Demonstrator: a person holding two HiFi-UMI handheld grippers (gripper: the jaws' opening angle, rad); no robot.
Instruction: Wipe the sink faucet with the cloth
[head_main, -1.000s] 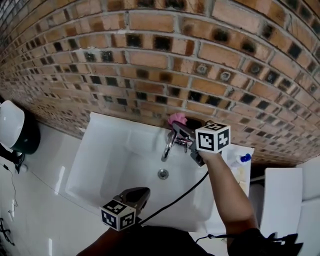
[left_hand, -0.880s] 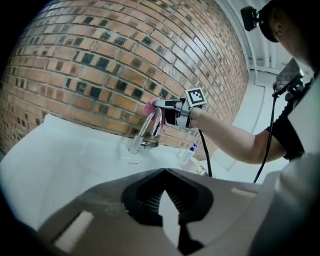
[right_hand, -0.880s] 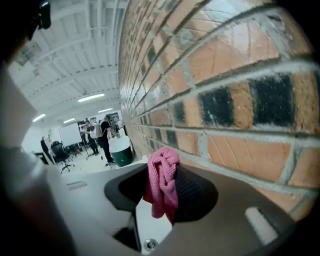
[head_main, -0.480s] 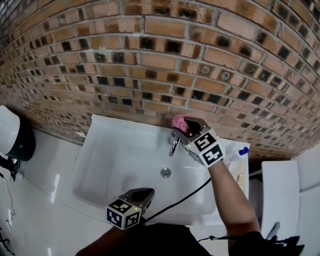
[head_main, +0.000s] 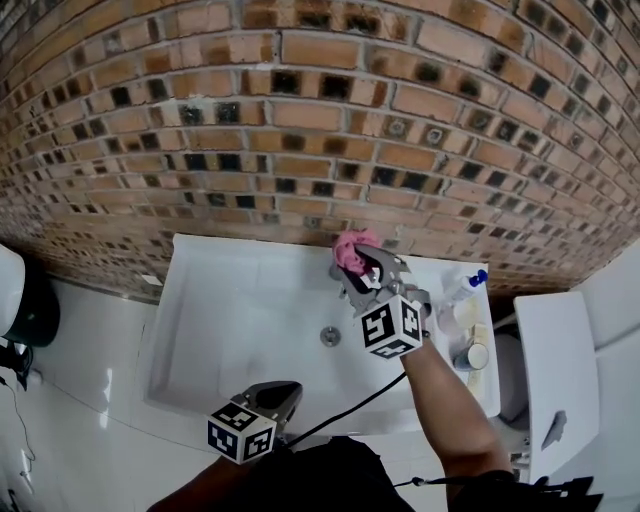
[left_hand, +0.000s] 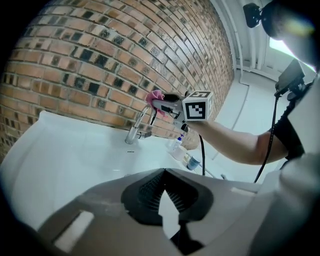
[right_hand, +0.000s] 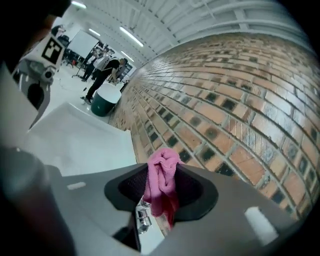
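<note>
A chrome faucet (left_hand: 134, 131) stands at the back of the white sink (head_main: 235, 320), below the brick wall. In the head view the cloth and my right gripper hide most of it. My right gripper (head_main: 358, 262) is shut on a bunched pink cloth (head_main: 351, 249) and holds it against the top of the faucet. In the right gripper view the cloth (right_hand: 162, 175) hangs between the jaws, with chrome faucet parts (right_hand: 143, 218) just beneath. My left gripper (head_main: 284, 392) hangs by the sink's front edge, jaws together and holding nothing, far from the faucet.
A blue-capped bottle (head_main: 463, 289) and a small cup (head_main: 472, 355) stand on the sink's right ledge. A white unit (head_main: 556, 372) is at the right and a dark bin (head_main: 32, 295) at the left. A black cable (head_main: 350, 405) runs from the right gripper over the sink front.
My right gripper has swung round so that its marker cube now lies toward me, and the cloth has stayed on the faucet top. The left gripper has hardly moved.
</note>
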